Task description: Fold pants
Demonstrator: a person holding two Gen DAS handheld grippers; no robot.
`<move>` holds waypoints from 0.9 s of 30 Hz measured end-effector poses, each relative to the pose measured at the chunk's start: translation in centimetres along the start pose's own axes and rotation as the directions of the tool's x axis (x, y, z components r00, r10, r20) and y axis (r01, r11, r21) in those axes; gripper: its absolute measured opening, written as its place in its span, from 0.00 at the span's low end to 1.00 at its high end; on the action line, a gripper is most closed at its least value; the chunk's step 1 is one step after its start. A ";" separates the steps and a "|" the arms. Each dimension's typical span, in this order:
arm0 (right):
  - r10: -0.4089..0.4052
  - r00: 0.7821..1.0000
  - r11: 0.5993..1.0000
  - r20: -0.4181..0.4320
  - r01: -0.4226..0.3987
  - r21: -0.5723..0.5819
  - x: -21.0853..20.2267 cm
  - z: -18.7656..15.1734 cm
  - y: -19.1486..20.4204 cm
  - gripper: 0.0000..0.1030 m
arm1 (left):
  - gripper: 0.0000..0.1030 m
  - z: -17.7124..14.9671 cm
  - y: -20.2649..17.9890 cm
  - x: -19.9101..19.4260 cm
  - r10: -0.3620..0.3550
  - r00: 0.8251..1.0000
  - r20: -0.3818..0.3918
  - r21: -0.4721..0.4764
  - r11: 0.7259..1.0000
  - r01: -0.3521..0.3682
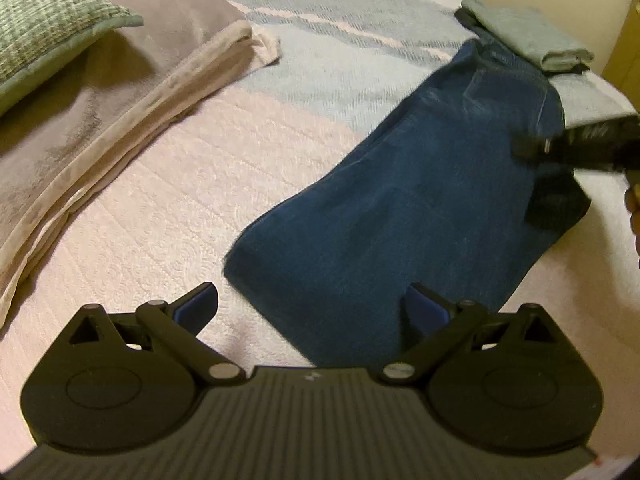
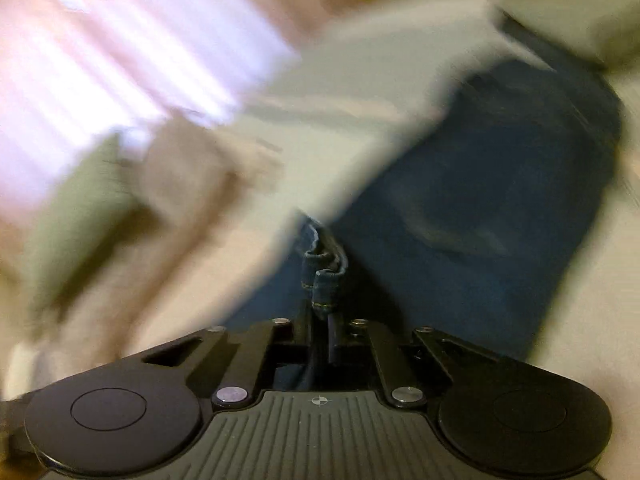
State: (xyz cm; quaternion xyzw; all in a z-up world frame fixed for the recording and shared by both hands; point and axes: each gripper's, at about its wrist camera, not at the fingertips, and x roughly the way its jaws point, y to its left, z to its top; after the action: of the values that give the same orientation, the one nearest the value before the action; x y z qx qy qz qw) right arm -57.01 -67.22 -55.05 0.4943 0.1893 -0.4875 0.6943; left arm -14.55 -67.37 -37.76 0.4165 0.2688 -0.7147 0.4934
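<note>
While left gripper [image 1: 311, 308] fingers gape over jeans [image 1: 400, 216], R gripper [image 2: 320, 316] fingers pinch hem, R view only.

Cloth on cloth, matt plastic tools

The pants [image 1: 400, 208] were dark blue denim, matt; the bedspread [image 1: 180, 216] pale quilted cloth, finely textured. The far-left blanket [image 1: 132, 80] looked plush, the pillow [image 1: 44, 16] coarsely woven. The left gripper [image 1: 310, 312] was matt black plastic with shiny metal pins.

Left gripper [image 1: 311, 309] jaws spread wide; right gripper [image 2: 320, 312] jaws clamped
</note>
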 end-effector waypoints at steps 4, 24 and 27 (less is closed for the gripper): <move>-0.036 0.999 0.996 0.011 0.037 -0.086 -1.7 -1.6 0.4 0.21 | 0.93 0.2 0.7 0.3 0.010 1.000 -0.015 0.032 0.999 -0.009; 0.022 0.996 0.932 -0.088 -0.052 -0.358 -4.0 -10.4 6.7 0.37 | 0.90 0.3 7.1 6.7 0.043 0.993 -0.106 -0.093 0.994 -0.053; 0.065 0.992 0.854 -0.109 -0.112 -0.509 -4.5 -12.0 10.5 0.43 | 0.89 0.1 7.6 3.4 0.041 0.996 -0.075 -0.012 0.999 -0.042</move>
State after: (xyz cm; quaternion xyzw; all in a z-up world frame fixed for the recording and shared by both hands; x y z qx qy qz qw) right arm -47.37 -54.12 -51.71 0.3204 0.3197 -0.3646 0.8138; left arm -8.12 -71.84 -40.43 0.4449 0.2835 -0.6864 0.5005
